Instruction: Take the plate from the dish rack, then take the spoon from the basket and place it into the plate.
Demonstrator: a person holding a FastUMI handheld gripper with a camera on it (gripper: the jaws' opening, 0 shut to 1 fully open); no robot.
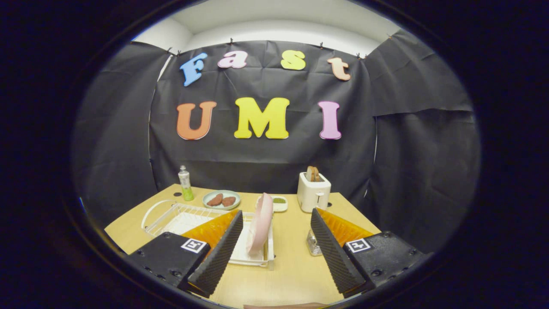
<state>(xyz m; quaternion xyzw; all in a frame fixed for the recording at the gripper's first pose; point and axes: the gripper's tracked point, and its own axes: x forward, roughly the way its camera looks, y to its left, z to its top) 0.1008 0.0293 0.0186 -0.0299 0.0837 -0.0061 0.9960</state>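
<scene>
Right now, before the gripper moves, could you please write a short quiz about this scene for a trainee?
1. True or false: the pink plate lies flat on the table.
2. What is on top of the white toaster? A) bread slices B) a spoon C) a cup
3. Fill in: the gripper is ____, its fingers holding nothing.

Key:
1. False; it stands on edge in the white dish rack.
2. A, bread slices.
3. Open, with the plate just ahead, between the fingers.
</scene>
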